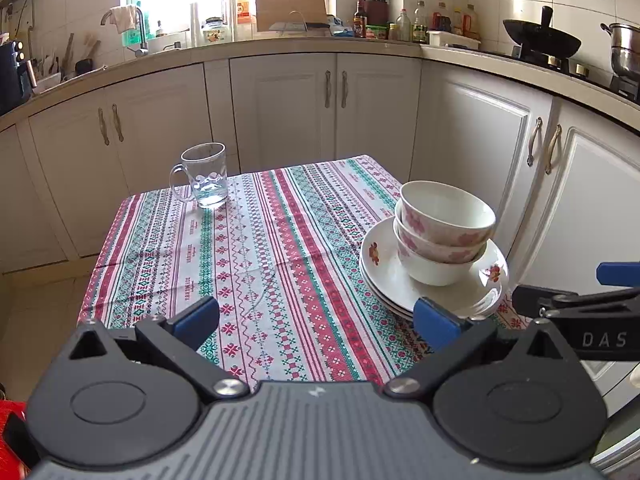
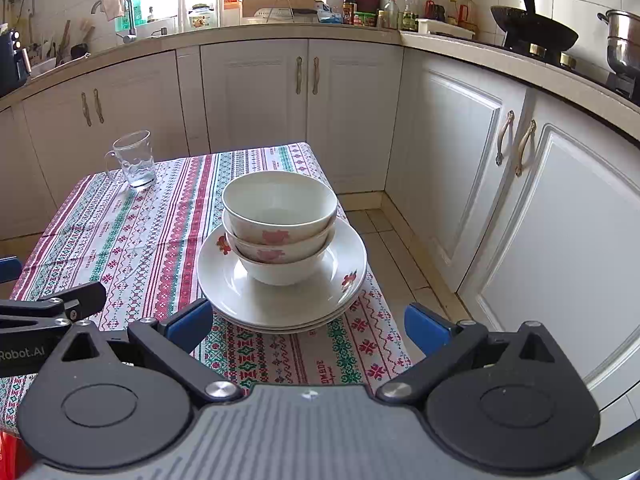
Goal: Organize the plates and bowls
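Three white bowls with pink flowers (image 2: pixel 280 224) are nested in a stack on a stack of white plates (image 2: pixel 248 300) at the table's right edge; the stack also shows in the left wrist view (image 1: pixel 444 232), on the plates (image 1: pixel 384 276). My right gripper (image 2: pixel 308 328) is open and empty, just in front of the plates. My left gripper (image 1: pixel 316 320) is open and empty over the tablecloth, to the left of the plates. Its right finger (image 1: pixel 434 322) is close to the plate rim.
A glass mug (image 1: pixel 206 176) stands at the table's far left on the striped tablecloth (image 1: pixel 260 248). White cabinets (image 2: pixel 540 200) stand close behind and to the right. The right gripper's side shows in the left wrist view (image 1: pixel 592 316).
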